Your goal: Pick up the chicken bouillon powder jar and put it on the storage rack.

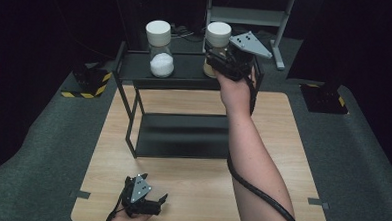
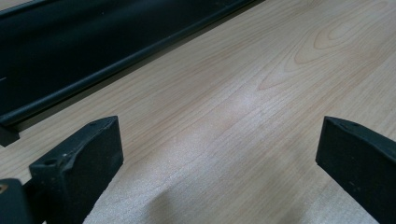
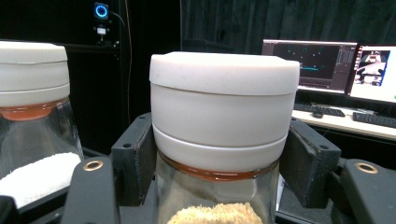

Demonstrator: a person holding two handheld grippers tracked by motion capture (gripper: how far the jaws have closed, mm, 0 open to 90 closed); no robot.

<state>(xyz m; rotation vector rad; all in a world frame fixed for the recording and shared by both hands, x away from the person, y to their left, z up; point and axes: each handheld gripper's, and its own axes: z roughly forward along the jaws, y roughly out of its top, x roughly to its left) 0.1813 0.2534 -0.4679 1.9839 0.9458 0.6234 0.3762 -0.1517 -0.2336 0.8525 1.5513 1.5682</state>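
Observation:
A glass jar (image 1: 218, 35) with a white lid and tan contents stands on the top shelf of a black rack (image 1: 185, 72). My right gripper (image 1: 220, 61) is shut on it just under the lid. In the right gripper view the jaws press on both sides of the jar (image 3: 224, 102) below its lid, with the gripper (image 3: 219, 161) level. A second jar (image 1: 159, 49), holding white grains, stands to its left on the same shelf and shows as the second jar (image 3: 32, 93) beside it. My left gripper (image 1: 161, 201) rests open at the table's front edge, nothing between its jaws (image 2: 219, 144).
The rack's lower shelf (image 1: 183, 135) sits on the wooden table (image 1: 200, 191). Its edge (image 2: 93, 70) lies just ahead of the left gripper. Yellow-and-black striped bases (image 1: 87, 83) stand on the floor at both sides. Monitors (image 3: 327, 60) and a desk are behind the rack.

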